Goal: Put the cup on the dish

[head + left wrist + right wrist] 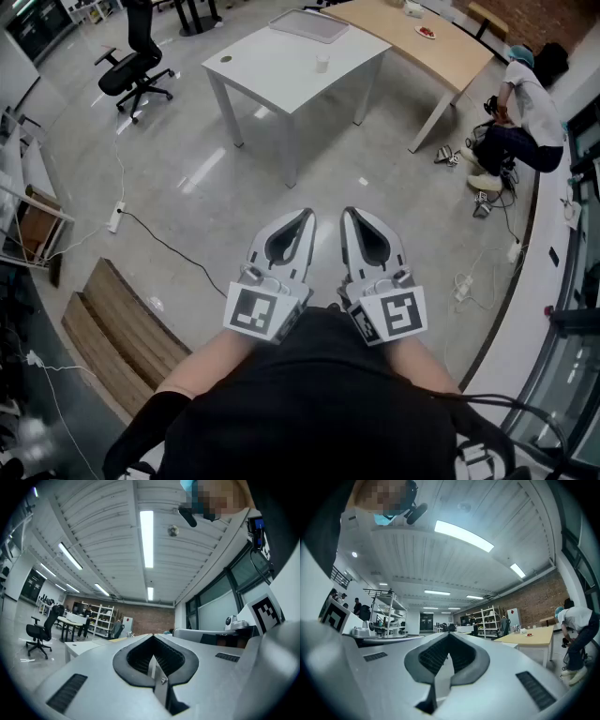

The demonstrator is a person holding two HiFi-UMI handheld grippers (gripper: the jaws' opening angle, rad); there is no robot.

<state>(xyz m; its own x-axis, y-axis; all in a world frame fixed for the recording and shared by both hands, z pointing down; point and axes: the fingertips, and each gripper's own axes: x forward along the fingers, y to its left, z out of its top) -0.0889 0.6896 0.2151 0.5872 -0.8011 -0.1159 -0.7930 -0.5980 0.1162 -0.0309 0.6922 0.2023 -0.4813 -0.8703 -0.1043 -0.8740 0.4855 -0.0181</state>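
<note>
Holds the left tongs [302,221] clenched at lower centre of the head view, tips pressed together with nothing between them. Holds the right tongs [352,217] just beside, likewise clenched and empty. Points both forward over the grey floor [187,187], well apart from any worktop.

Finds the cup [322,63] far off at upper centre of the frame, upright on the white worktop [272,70], toward its right side, with a grey tray [309,25] behind it. Finds a small dish [426,32] with something red on it on the wooden worktop [450,52] at upper right. Probably the target, though too small to be sure. Shows a person [525,103] crouched on the floor at the right edge, beyond that worktop.

Looks like a small, pale cup, so likely light and fairly stiff, perhaps paper or plastic, and then easy to tip or crush. Cannot tell whether anything is inside. Best taken across the wall at about mid-height, pads on opposite sides, with gentle pressure, and kept upright. Calls first for closing the gap and releasing one pair of tongs. Wants a soft set-down clear of the red thing, since a light cup may slide on a smooth dish.
</note>
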